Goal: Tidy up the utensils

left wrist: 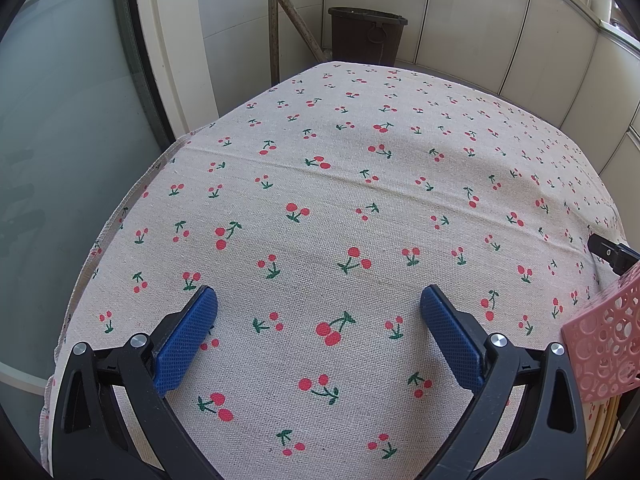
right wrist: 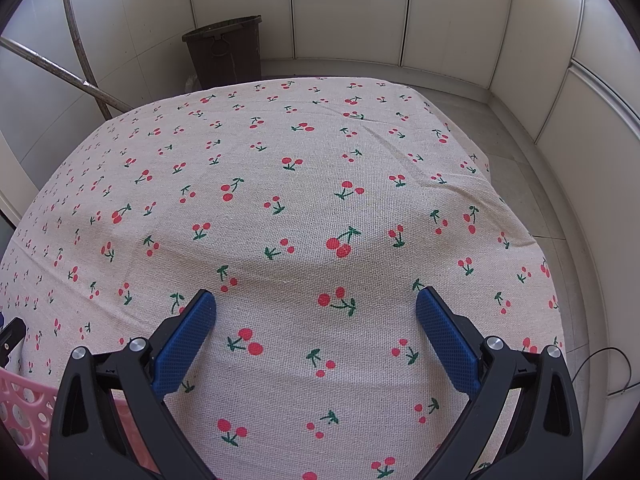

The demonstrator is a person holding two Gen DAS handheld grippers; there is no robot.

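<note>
My left gripper (left wrist: 319,300) stands open over a cherry-print tablecloth (left wrist: 360,184), with nothing between its blue pads. A pink perforated basket (left wrist: 604,344) sits at its right, and pale sticks (left wrist: 602,436), maybe chopsticks, show beneath its edge. My right gripper (right wrist: 316,300) is open too, above the same tablecloth (right wrist: 280,184), its jaws empty. The pink basket (right wrist: 24,412) lies at the lower left of the right wrist view. A black tip of the other gripper (left wrist: 612,254) shows at the far right of the left wrist view, and one (right wrist: 12,336) at the far left of the right wrist view.
A dark bin (left wrist: 366,36) stands on the floor past the table's far edge, also seen as the bin (right wrist: 224,50) in the right wrist view. A slanting pole (left wrist: 292,12) leans by it. White wall panels (right wrist: 440,12) ring the space. A thin cable (right wrist: 616,372) lies on the floor at right.
</note>
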